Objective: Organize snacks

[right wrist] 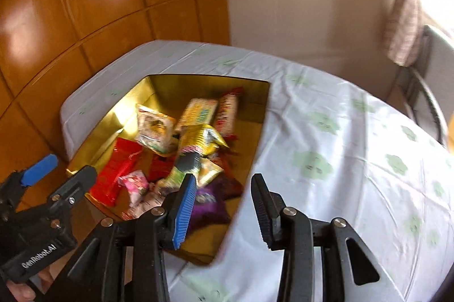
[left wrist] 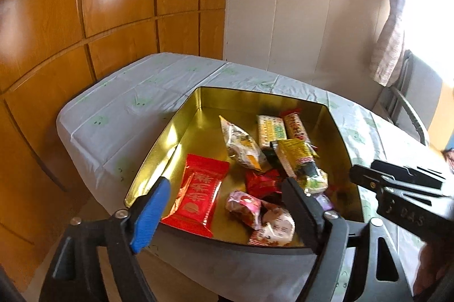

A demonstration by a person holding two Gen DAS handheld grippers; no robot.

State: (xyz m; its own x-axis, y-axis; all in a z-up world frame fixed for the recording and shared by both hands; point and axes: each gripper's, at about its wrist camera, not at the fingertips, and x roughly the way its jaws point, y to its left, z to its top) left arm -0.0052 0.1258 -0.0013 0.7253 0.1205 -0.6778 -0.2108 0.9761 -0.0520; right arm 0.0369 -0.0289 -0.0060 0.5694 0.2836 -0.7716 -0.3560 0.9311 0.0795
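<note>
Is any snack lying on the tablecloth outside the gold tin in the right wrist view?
No: every packet in view, such as the red packet, lies inside the gold tin, and the tablecloth beside it carries none.

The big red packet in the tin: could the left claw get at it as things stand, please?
Probably yes. The red packet lies flat and uncovered in the open tin, and the left claw hangs open just above it, holding nothing.
</note>
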